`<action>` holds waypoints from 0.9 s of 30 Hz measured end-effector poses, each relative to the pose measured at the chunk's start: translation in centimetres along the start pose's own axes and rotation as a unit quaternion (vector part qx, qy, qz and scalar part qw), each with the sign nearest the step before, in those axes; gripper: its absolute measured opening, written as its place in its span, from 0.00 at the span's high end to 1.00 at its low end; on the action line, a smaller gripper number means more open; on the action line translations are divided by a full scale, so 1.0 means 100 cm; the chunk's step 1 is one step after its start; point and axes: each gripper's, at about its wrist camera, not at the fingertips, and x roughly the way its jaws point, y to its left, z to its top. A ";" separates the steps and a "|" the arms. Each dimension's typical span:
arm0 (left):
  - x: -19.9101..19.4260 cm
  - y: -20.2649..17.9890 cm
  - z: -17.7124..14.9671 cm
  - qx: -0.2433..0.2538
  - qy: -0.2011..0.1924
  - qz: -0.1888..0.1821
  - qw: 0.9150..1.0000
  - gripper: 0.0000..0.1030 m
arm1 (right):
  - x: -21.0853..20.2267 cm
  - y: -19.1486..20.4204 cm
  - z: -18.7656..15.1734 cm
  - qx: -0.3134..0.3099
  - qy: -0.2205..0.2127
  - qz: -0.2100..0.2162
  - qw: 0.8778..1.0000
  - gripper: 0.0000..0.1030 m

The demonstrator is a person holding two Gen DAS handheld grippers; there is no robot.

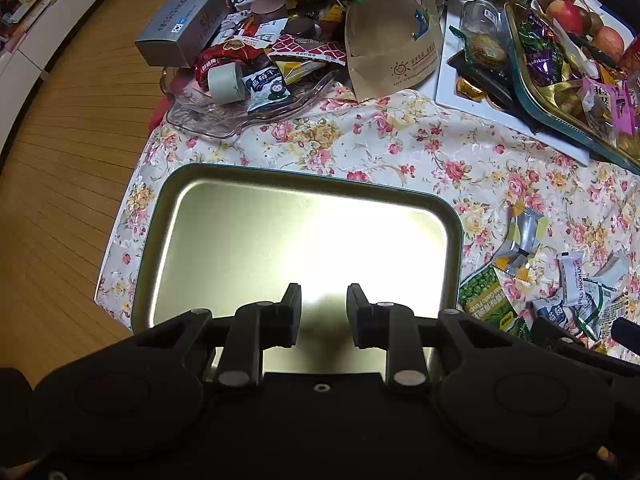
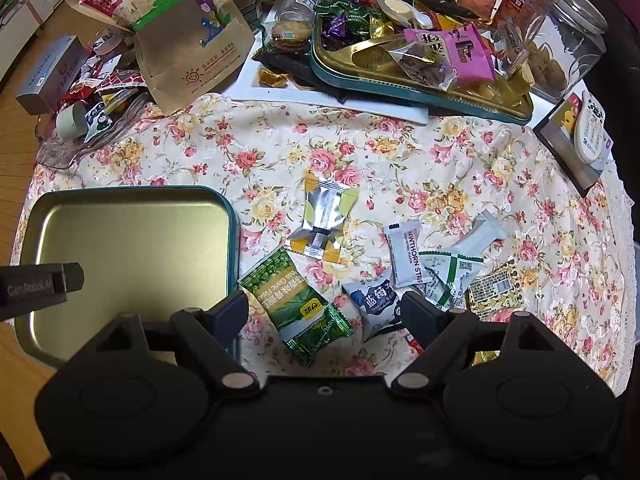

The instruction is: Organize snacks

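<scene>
- The left gripper (image 1: 323, 312) hangs over the near part of one empty metal tray (image 1: 454, 236); its fingers (image 1: 291, 308) stand a little apart with nothing between them.
- The right gripper (image 2: 323, 314) hovers with its fingers (image 2: 416, 312) spread wide, released, above the loose snacks; the green pea packet (image 2: 298, 304) lies between them, untouched.
- Six loose packets lie on the floral tabletop (image 2: 400, 152), right of the empty tray (image 2: 232, 216): the green pea packet, one silver-and-yellow wrapper (image 2: 322, 220), one blueberry packet (image 2: 376, 300), one white hawthorn strip (image 2: 408, 256), one green-striped white sachet (image 2: 452, 276) and one brown patterned packet (image 2: 496, 290); a further pale wrapper (image 2: 482, 234) lies just beyond them.
- At the far side, one teal-rimmed tray (image 2: 420, 98) is heaped with sweets and rests on one white board (image 2: 332, 98).
- One kraft paper bag (image 2: 192, 52) leans at far left, beside one clear dish (image 2: 80, 148) full of snacks and one grey box (image 2: 48, 76).
- Two clear jars (image 2: 560, 40) are in view at the far side; the other one (image 2: 296, 4) lies tipped.
</scene>
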 end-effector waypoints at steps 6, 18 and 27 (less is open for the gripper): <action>0.000 0.000 0.000 0.000 0.000 0.000 1.000 0.65 | 0.001 0.001 -0.001 0.002 0.001 0.003 1.000 0.16; 0.000 0.001 -0.001 0.000 0.001 -0.001 1.000 0.65 | -0.001 0.004 -0.002 -0.003 -0.004 0.014 1.000 0.19; -0.001 0.001 0.000 0.001 0.001 -0.001 1.000 0.65 | 0.000 0.006 -0.002 -0.009 -0.003 0.011 1.000 0.26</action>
